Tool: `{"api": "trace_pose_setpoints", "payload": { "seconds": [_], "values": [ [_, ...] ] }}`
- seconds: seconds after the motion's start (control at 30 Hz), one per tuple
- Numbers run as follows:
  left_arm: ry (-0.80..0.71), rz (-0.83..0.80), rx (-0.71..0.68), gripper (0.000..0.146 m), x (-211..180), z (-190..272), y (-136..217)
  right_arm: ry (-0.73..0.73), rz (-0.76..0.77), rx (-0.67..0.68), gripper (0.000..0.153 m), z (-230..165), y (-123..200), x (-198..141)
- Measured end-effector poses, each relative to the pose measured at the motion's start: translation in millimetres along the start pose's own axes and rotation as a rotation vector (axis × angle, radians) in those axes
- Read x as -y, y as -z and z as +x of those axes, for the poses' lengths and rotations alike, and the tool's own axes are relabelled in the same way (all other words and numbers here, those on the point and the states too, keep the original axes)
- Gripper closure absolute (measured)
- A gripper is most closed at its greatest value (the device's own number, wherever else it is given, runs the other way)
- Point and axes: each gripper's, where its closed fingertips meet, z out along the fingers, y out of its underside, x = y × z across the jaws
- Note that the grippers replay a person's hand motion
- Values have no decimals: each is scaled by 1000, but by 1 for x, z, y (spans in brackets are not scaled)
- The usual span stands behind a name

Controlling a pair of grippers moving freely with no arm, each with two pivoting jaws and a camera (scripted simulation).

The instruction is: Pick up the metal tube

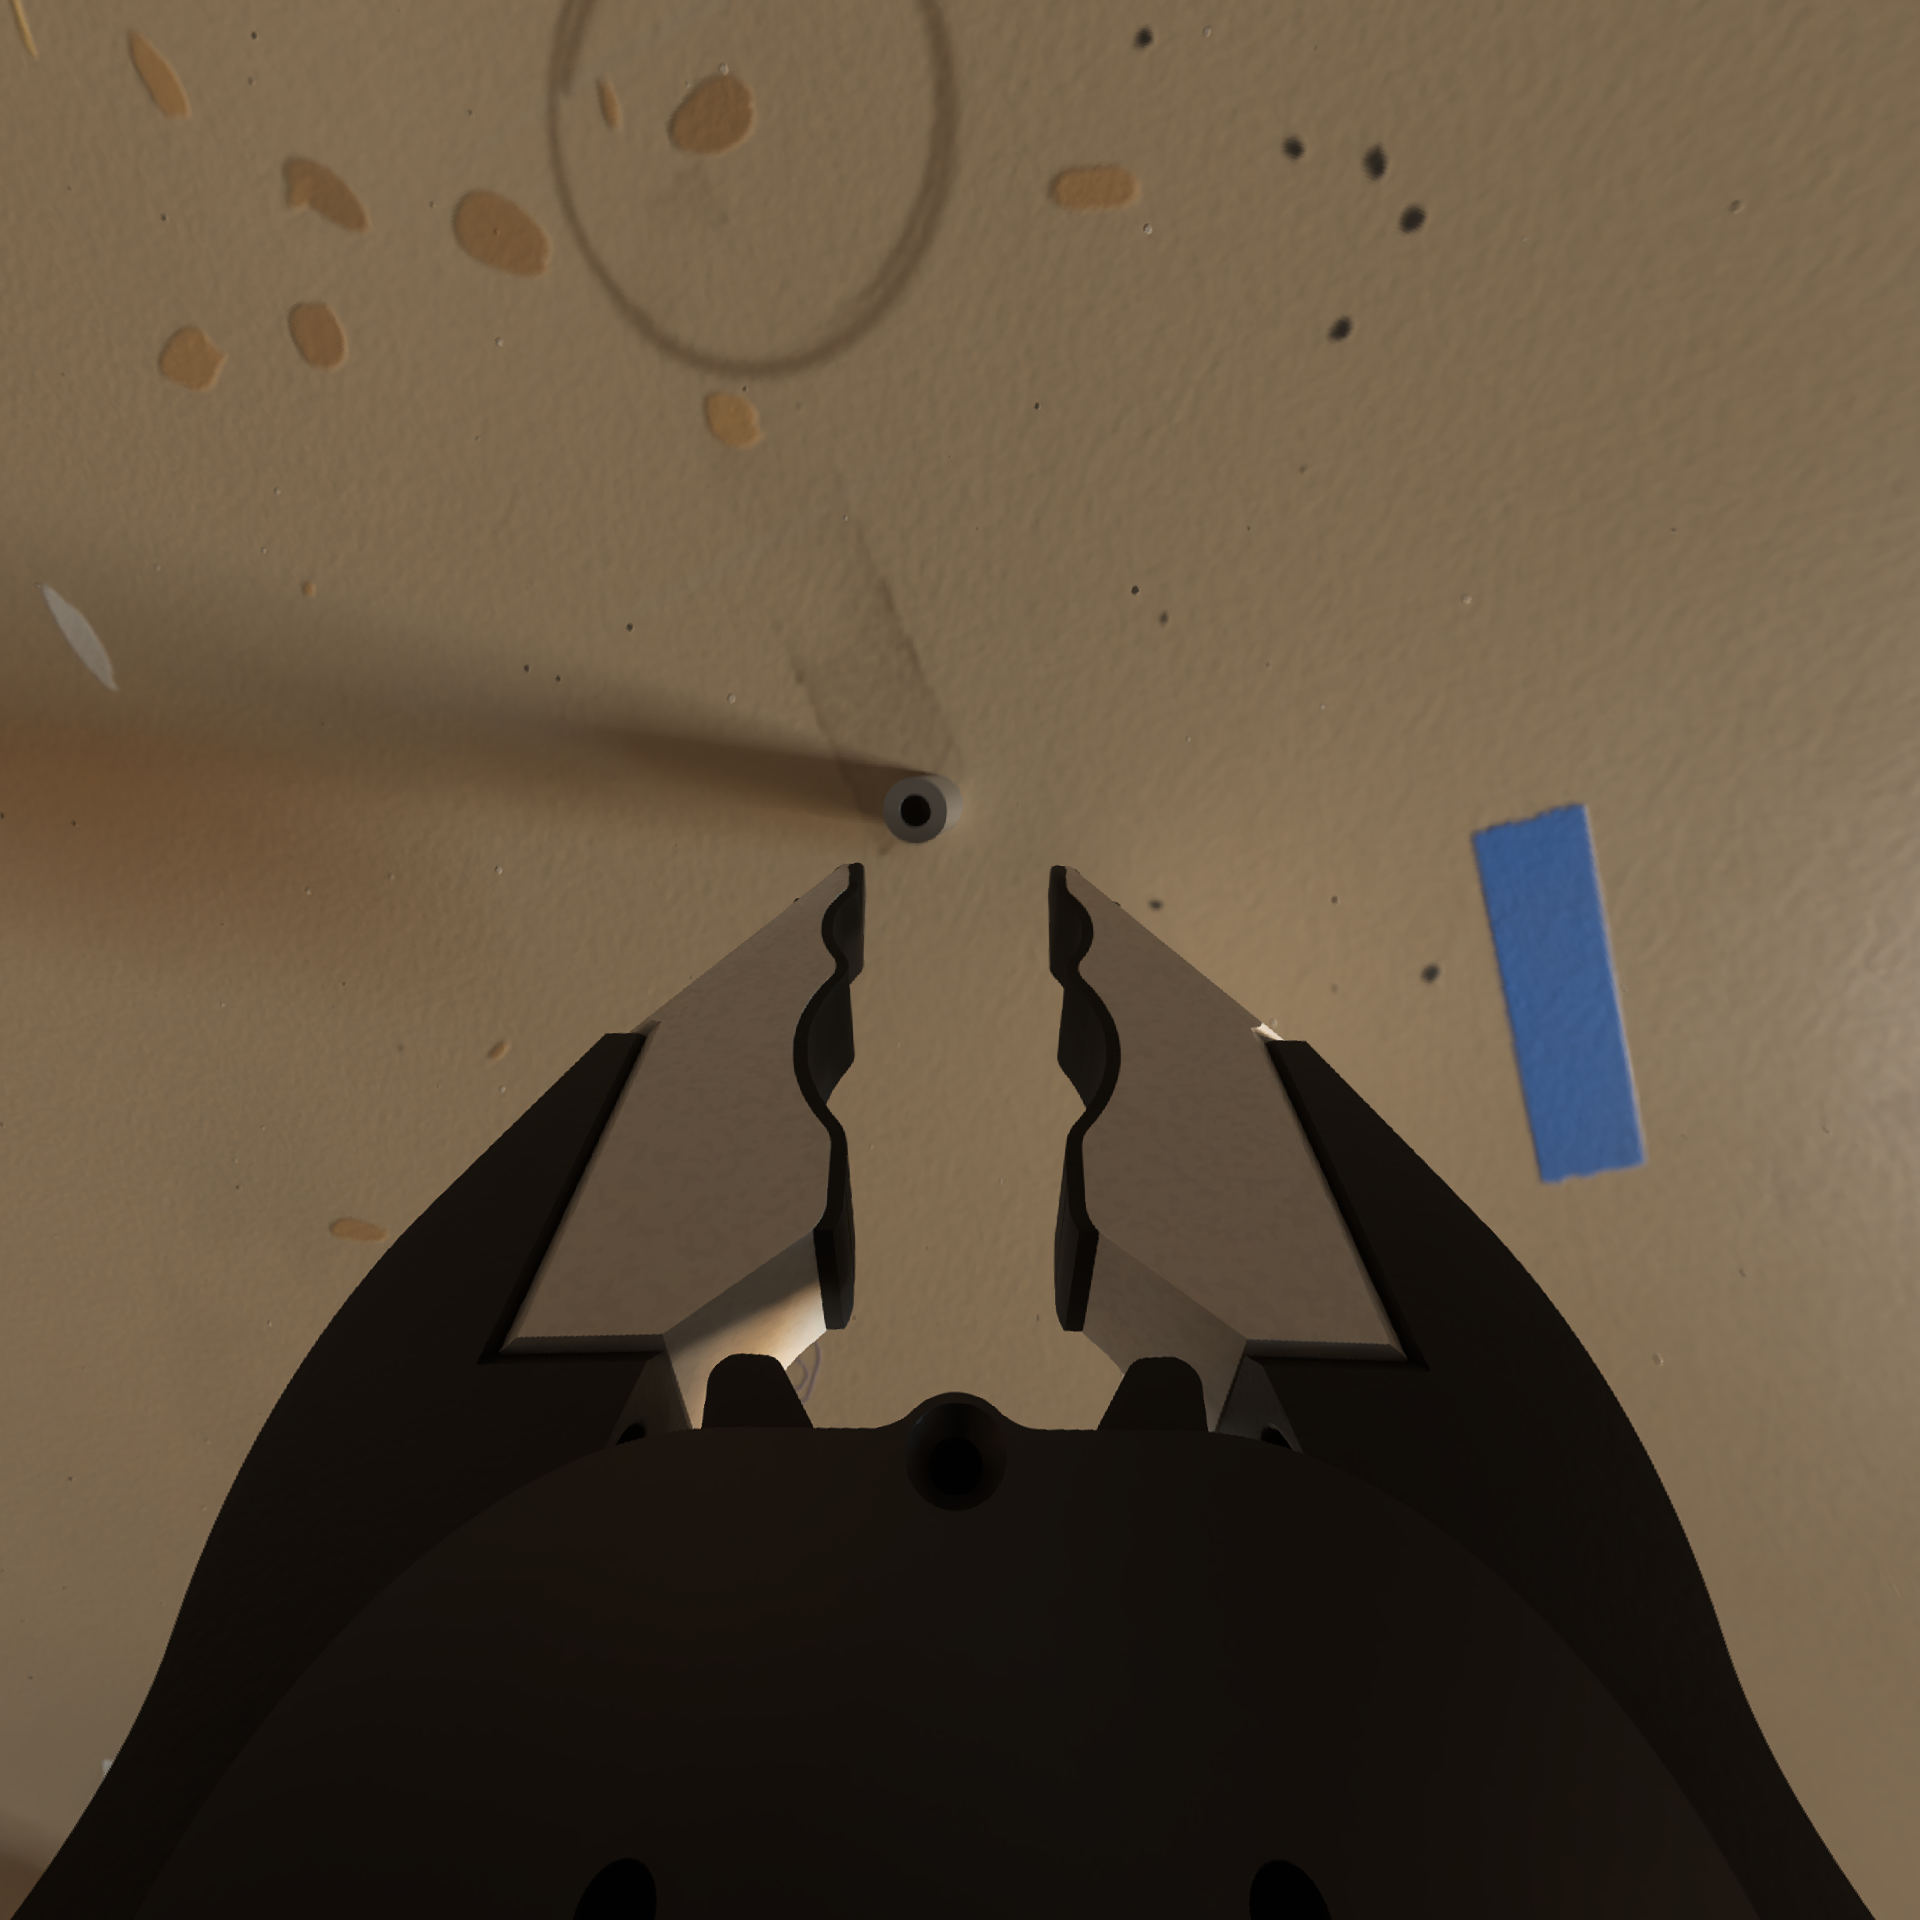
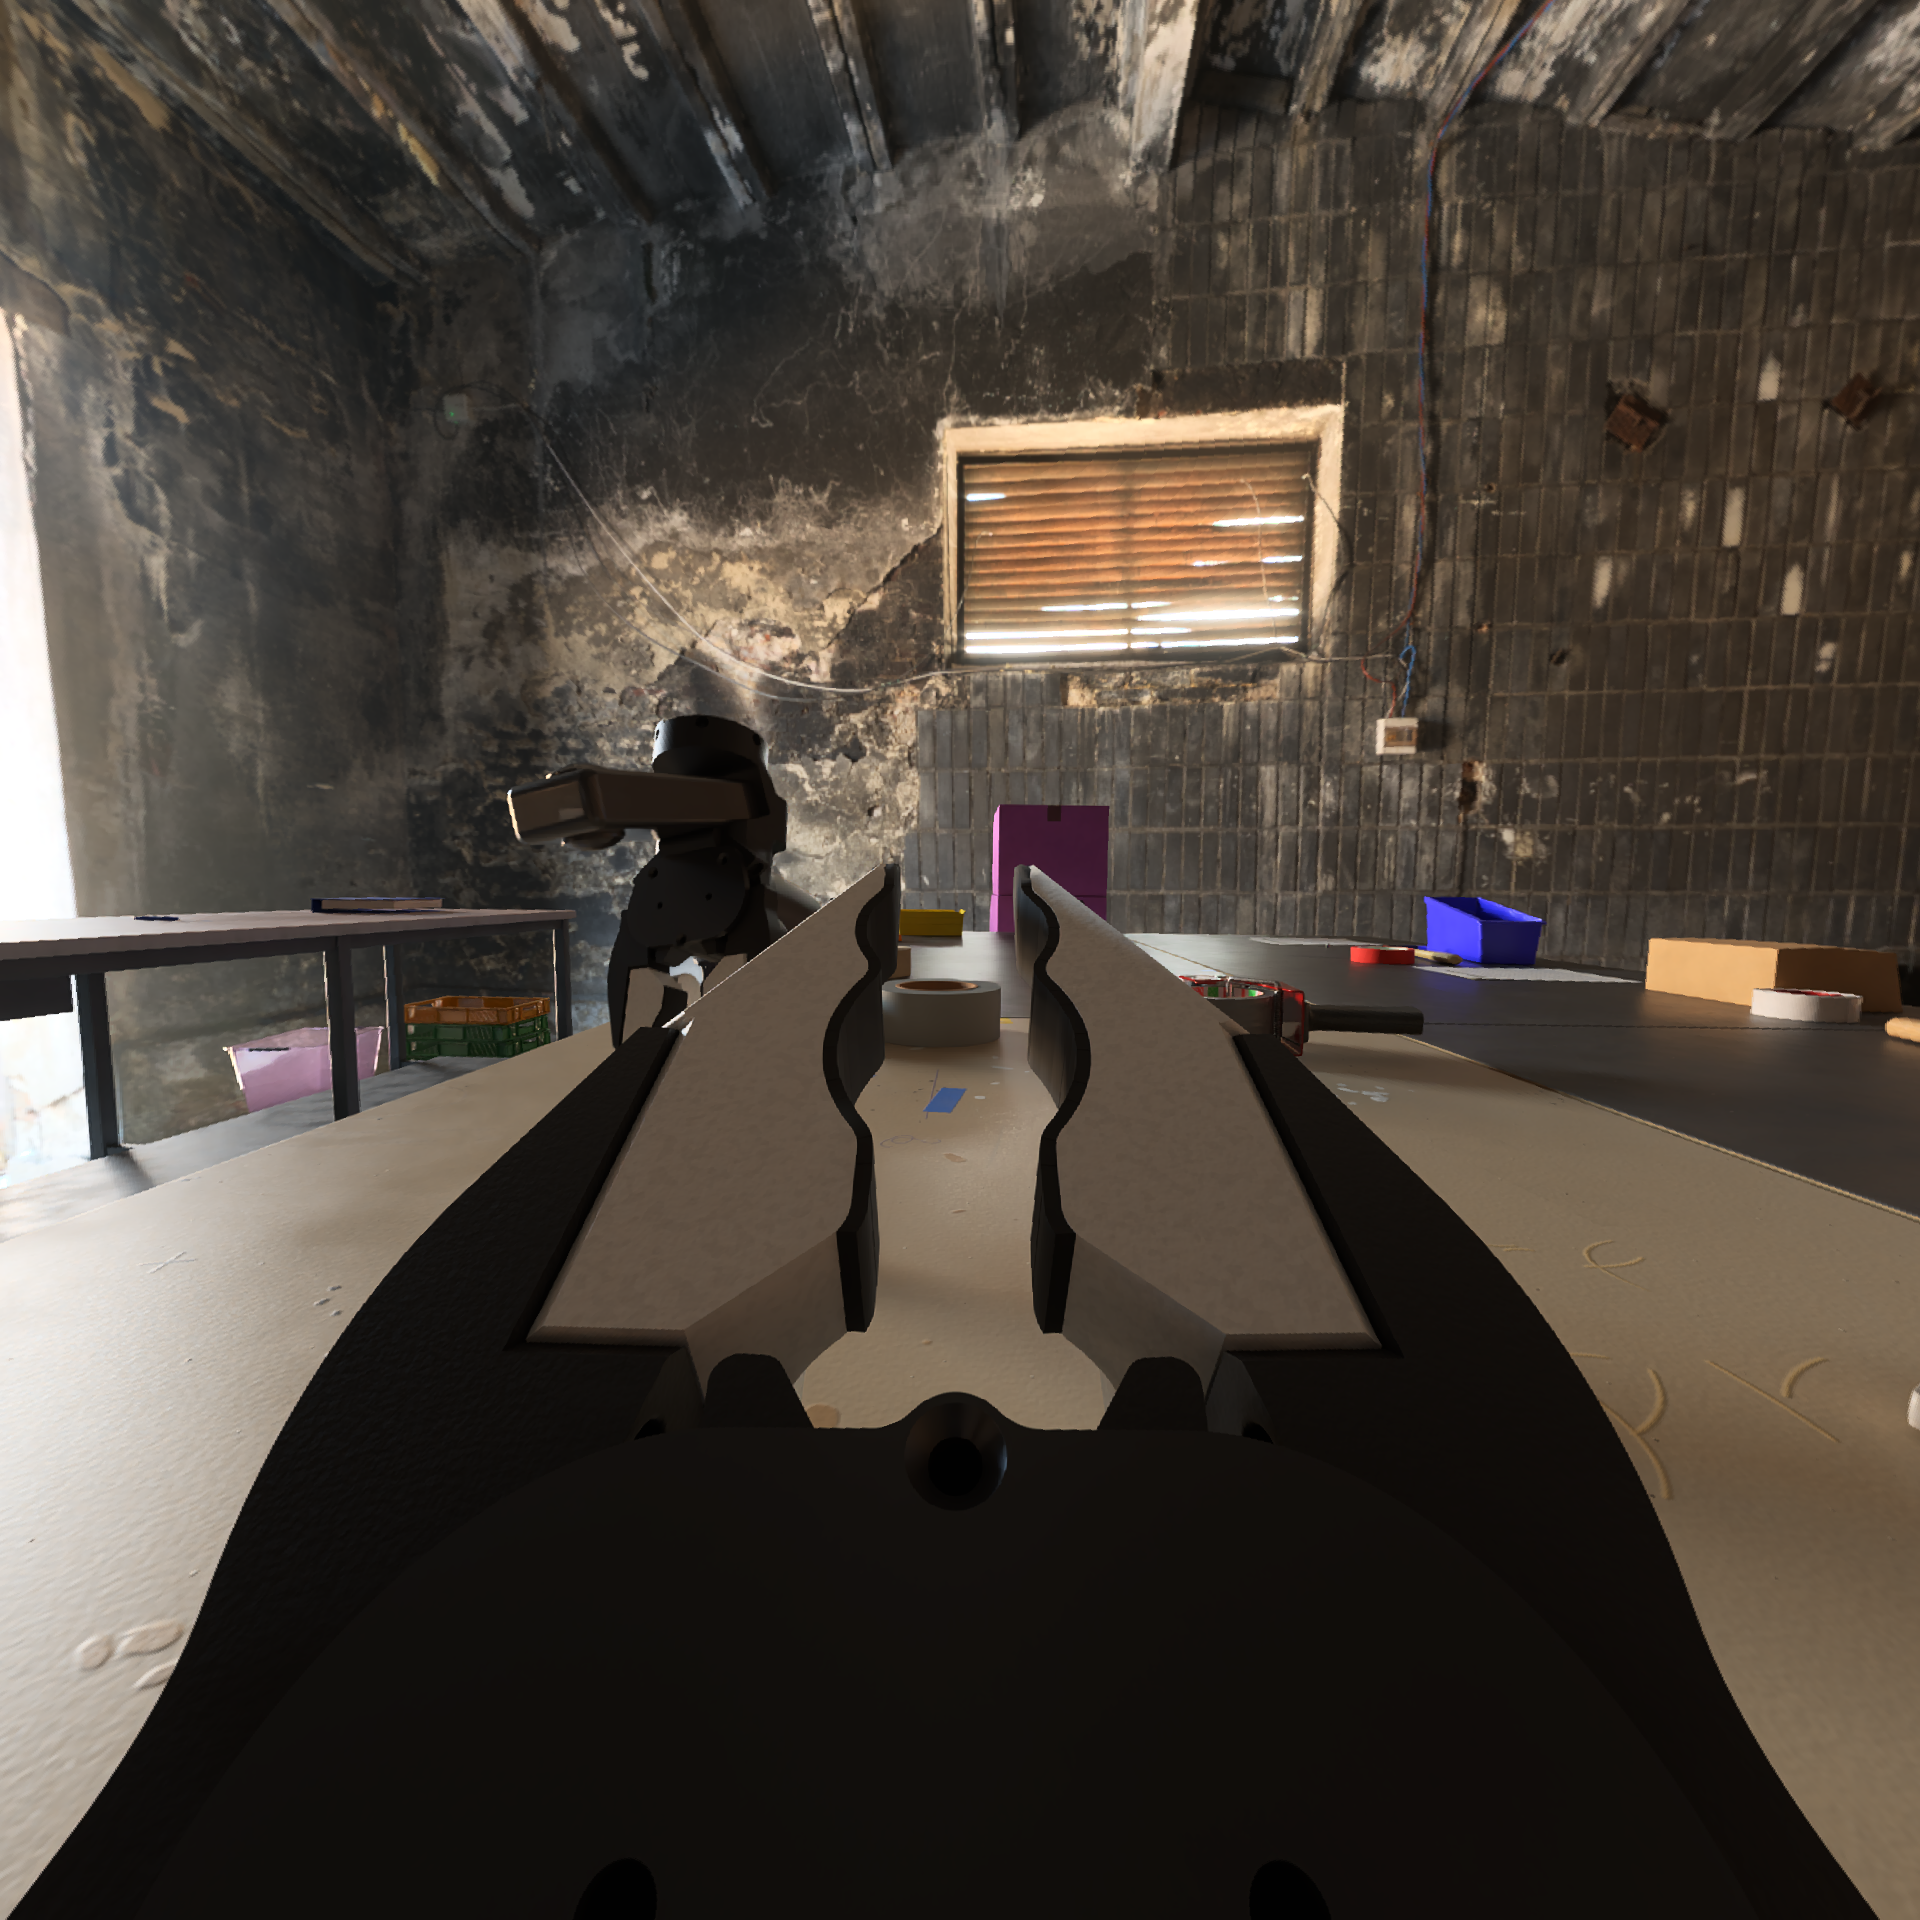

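Observation:
The metal tube (image 1: 920, 808) is a small grey cylinder standing upright on the tan table (image 1: 1247, 623); I see its open end from above. My left gripper (image 1: 956, 883) points down over the table, open and empty. The tube lies just beyond its fingertips, slightly left of the gap, not touching them. My right gripper (image 2: 956, 894) is open and empty, held level over the same table (image 2: 312, 1351). The left gripper (image 2: 691, 904) shows farther off at the left in the right wrist view. The tube does not show in that view.
A blue tape strip (image 1: 1556, 992) lies right of the left gripper, also in the right wrist view (image 2: 943, 1099). Farther off are a grey tape roll (image 2: 940, 1010), a purple box (image 2: 1049, 862), a blue bin (image 2: 1481, 928), a cardboard box (image 2: 1766, 971) and a side table (image 2: 281, 925).

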Motion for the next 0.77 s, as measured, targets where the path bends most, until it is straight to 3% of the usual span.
{"api": "trace_pose_setpoints", "payload": {
  "seconds": [0.2,0.27,0.37,0.47,0.6,0.67,0.77],
  "values": [
    [150,72,17,133,9,-8,-11,4,1,-1,131,0,0,0],
    [232,103,12,134,12,-15,-9,4,0,-1,131,0,0,0],
    [386,284,-43,134,27,-27,10,4,1,-1,131,0,0,0],
    [574,553,-199,134,55,-41,49,5,2,-1,131,0,0,0],
    [969,934,-690,134,86,-59,101,2,9,-1,131,0,1,1],
    [1122,1067,-916,134,85,-71,110,2,10,-2,131,0,1,1],
    [1282,1010,-838,134,66,-88,83,2,7,1,131,-1,1,1]
  ]
}}
